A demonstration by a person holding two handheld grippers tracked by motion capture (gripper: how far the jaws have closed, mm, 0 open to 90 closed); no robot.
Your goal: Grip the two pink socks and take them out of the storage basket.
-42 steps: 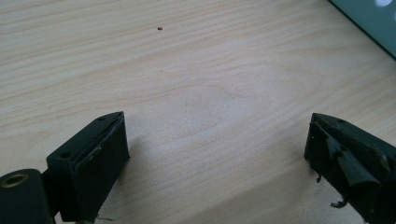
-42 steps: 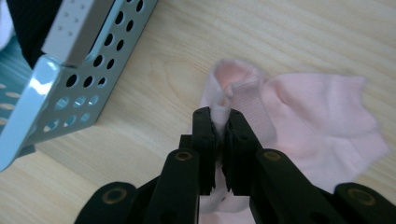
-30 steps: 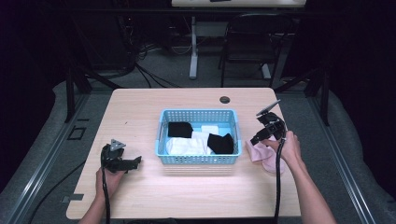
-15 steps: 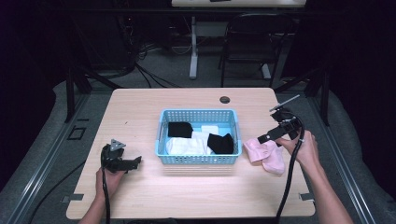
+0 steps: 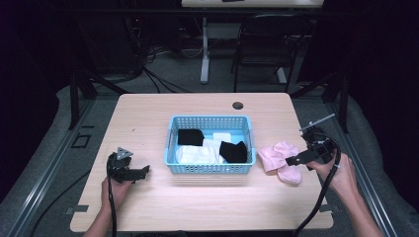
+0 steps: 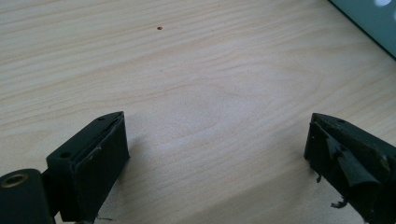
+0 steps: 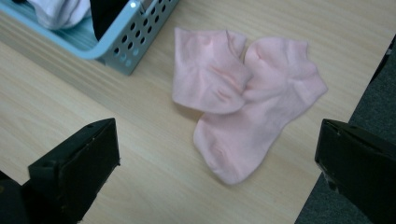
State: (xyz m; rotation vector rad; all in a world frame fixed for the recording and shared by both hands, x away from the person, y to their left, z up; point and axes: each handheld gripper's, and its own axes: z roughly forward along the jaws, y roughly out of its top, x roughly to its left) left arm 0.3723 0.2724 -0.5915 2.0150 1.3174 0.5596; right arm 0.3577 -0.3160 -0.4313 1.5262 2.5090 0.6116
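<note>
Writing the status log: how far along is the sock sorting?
Done: pink socks lie on the table right of the blue basket. The right gripper has just opened; nothing is between its jaws. In hand: nothing; the left gripper rests open. Left: black socks and white socks in the basket.

Your left gripper [image 6: 219, 158]: jaws spread wide, nothing between them. Bare wooden tabletop [image 6: 196, 84] beneath, small dark speck [image 6: 160, 28] far up, blue-grey basket corner [image 6: 373, 21] upper right.

My left gripper [image 5: 141, 172] rests low, jaws wide apart. My right gripper [image 5: 291, 161] hovers, jaws just opened, holding nothing.
</note>
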